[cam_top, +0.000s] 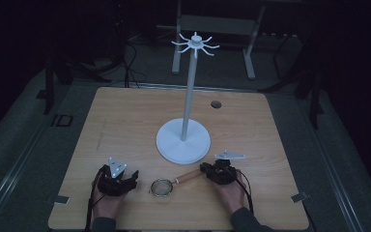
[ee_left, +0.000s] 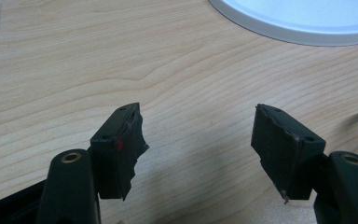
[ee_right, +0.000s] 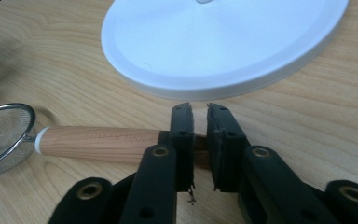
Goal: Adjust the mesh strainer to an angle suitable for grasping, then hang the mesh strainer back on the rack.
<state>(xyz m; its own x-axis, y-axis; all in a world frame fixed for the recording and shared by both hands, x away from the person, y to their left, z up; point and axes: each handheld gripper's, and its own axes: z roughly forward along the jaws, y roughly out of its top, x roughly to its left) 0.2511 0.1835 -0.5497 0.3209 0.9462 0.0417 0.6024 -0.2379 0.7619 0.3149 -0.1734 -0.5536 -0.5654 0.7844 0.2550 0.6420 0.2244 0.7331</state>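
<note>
At the bench's (cam_top: 125,121) near edge, the strainer (cam_top: 162,187) lies at six o'clock from the stand (cam_top: 183,140). The right gripper (ee_right: 199,140) has its fingers closed on the handle end, likely for lifting. The left gripper (ee_left: 198,149) hangs wide open, empty.

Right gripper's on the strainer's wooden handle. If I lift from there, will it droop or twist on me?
The strainer is probably light, its bowl being thin wire mesh, so little droop. The right gripper clamps near the far end of the round wooden handle, so the bowl may swing down or the handle rotate between the jaws. It should stay rigid.
</note>
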